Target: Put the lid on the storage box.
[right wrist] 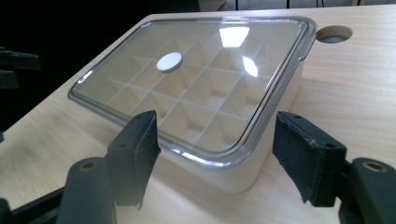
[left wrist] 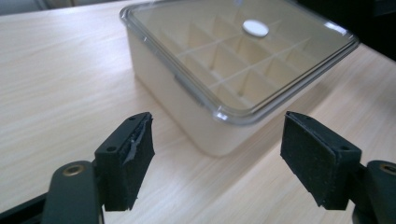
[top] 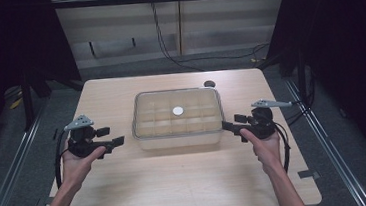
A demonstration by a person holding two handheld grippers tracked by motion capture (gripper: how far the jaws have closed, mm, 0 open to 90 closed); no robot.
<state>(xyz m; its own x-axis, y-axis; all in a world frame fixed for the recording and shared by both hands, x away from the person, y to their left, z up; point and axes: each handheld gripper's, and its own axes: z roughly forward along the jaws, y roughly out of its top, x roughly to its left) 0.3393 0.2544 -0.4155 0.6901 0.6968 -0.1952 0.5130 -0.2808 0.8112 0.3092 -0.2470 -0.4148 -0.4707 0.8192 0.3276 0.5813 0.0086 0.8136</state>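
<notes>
Lying mid-bench with its long axis running left to right, the box sits between the left gripper and right gripper, both wide open, empty, each facing a near corner.

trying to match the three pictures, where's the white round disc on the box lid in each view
High view: the white disc sits at the centre of the clear lid, mid-table.
Left gripper view: the disc is near the top, right of centre.
Right gripper view: the disc is upper left of centre.
Shared landmark: the cream divided box under the lid.
</notes>
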